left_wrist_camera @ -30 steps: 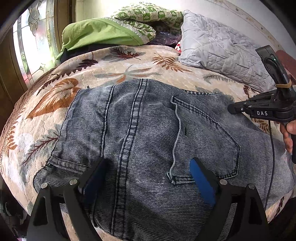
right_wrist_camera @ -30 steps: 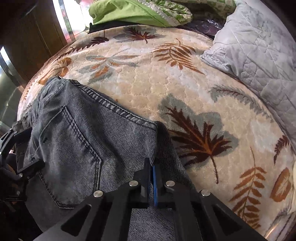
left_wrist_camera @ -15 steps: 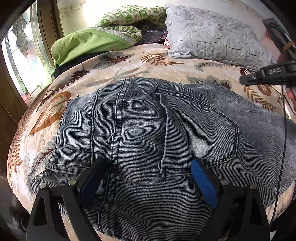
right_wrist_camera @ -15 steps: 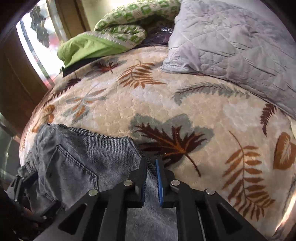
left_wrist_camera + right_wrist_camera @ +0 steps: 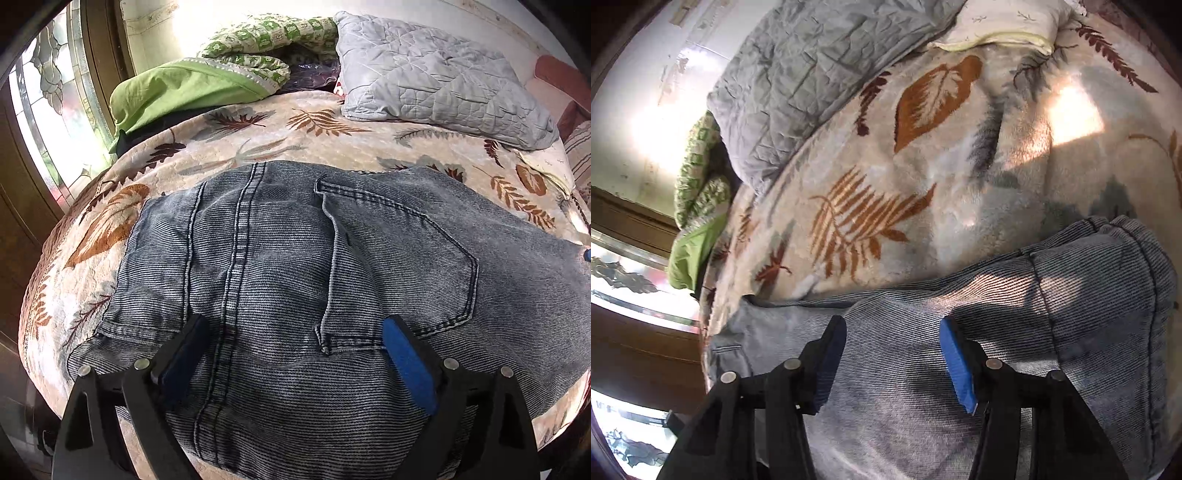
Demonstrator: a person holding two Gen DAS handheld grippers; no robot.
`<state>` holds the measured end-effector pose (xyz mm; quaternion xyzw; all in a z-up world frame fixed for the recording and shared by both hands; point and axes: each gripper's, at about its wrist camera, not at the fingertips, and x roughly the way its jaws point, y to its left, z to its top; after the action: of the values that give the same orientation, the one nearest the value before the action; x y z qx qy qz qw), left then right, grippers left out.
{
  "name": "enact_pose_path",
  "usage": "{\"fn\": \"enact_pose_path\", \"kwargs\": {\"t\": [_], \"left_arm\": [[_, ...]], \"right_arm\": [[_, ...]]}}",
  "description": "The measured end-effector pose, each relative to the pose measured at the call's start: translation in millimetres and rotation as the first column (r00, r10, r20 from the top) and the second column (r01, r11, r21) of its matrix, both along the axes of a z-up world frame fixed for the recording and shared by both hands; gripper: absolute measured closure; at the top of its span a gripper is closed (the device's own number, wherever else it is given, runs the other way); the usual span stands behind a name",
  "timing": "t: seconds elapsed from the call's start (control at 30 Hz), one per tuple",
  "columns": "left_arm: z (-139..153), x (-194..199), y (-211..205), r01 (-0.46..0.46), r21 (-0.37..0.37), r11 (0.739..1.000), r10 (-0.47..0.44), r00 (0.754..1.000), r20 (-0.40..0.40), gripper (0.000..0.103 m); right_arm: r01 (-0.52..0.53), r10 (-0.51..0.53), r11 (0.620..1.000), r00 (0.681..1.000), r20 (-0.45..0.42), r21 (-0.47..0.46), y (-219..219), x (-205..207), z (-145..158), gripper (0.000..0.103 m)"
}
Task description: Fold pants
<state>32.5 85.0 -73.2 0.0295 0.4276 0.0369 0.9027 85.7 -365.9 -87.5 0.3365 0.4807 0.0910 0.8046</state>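
The left gripper (image 5: 291, 354) and right gripper (image 5: 892, 354) hover with jaws spread wide, holding nothing, over faded blue-grey denim pants (image 5: 314, 266) lying flat on a cream leaf-print bedspread (image 5: 258, 147). Beyond sits a grey quilted pillow (image 5: 436, 77).

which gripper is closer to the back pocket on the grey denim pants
Left. The left gripper hangs open right over the stitched back pocket of the grey denim pants. The right gripper, also open, is over plain denim, no pocket in its view.
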Motion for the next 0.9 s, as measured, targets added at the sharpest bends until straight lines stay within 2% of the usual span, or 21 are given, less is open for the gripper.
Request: {"fn": "enact_pose_path", "kwargs": {"t": [0.07,0.1,0.13,0.2,0.23,0.37,0.43,0.47,0.53,0.57,0.6,0.63,0.7,0.8,0.87,0.9], "left_arm": [[7,-2,-2,-0.002,-0.023,1.000,0.002,1.000,0.010,0.008],[12,-4,-4,0.004,-0.042,0.999,-0.003,1.000,0.023,0.008],[17,-7,-8,0.016,-0.058,0.998,-0.014,0.999,0.037,0.008],[26,-13,-21,0.041,-0.066,0.997,-0.037,0.997,0.061,0.008],[30,-15,-29,0.063,-0.070,0.996,-0.058,0.996,0.066,0.008],[38,-20,-61,0.151,-0.114,0.982,-0.144,0.987,0.071,0.008],[33,-18,-75,0.180,-0.117,0.977,-0.175,0.983,0.050,0.008],[24,-14,-82,0.186,-0.107,0.977,-0.186,0.982,0.016,0.008],[-5,-1,-93,0.172,-0.038,0.984,-0.175,0.981,-0.087,0.008],[-17,2,-97,0.173,0.006,0.985,-0.172,0.979,-0.108,0.007],[-14,-3,-101,0.187,0.047,0.981,-0.184,0.981,-0.061,0.006],[-11,-6,-104,0.194,0.063,0.979,-0.190,0.980,-0.057,0.006],[-6,-8,-104,0.198,0.025,0.980,-0.196,0.979,-0.053,0.006],[2,-8,-99,0.185,-0.024,0.982,-0.185,0.983,-0.017,0.006],[-3,-3,-96,0.183,-0.043,0.982,-0.185,0.982,-0.038,0.006],[-9,0,-94,0.175,-0.040,0.984,-0.177,0.982,-0.065,0.006]], "right_arm": [[0.021,-0.020,1.000,0.994,0.103,-0.010,-14,-15,20,0.038],[0.055,-0.052,0.998,0.991,0.120,-0.017,-24,-19,21,0.030],[0.083,-0.080,0.996,0.991,0.108,-0.025,-33,-19,14,0.027],[0.097,-0.096,0.994,0.995,0.020,-0.052,-50,-6,-16,0.028],[0.097,-0.097,0.995,0.995,0.004,-0.020,-59,0,-29,0.029],[0.142,-0.148,0.987,0.984,0.097,0.072,-69,-13,-6,0.029],[0.137,-0.146,0.989,0.975,0.169,0.063,-68,-26,8,0.029],[0.153,-0.154,0.988,0.974,0.165,0.017,-67,-30,8,0.029],[0.164,-0.160,0.984,0.985,0.062,-0.068,-75,-22,-16,0.026],[0.149,-0.148,0.989,0.988,0.041,-0.023,-83,-19,-29,0.026],[0.168,-0.168,0.986,0.983,0.069,0.006,-88,-23,-25,0.027],[0.168,-0.169,0.986,0.983,0.071,0.019,-90,-26,-17,0.026],[0.144,-0.148,0.989,0.981,0.126,0.040,-86,-31,1,0.026],[0.070,-0.085,0.992,0.983,0.160,0.102,-68,-29,15,0.026],[0.026,-0.046,0.993,0.984,0.174,0.117,-53,-22,15,0.026],[0.025,-0.040,0.996,0.986,0.164,0.088,-47,-16,11,0.026]]}}
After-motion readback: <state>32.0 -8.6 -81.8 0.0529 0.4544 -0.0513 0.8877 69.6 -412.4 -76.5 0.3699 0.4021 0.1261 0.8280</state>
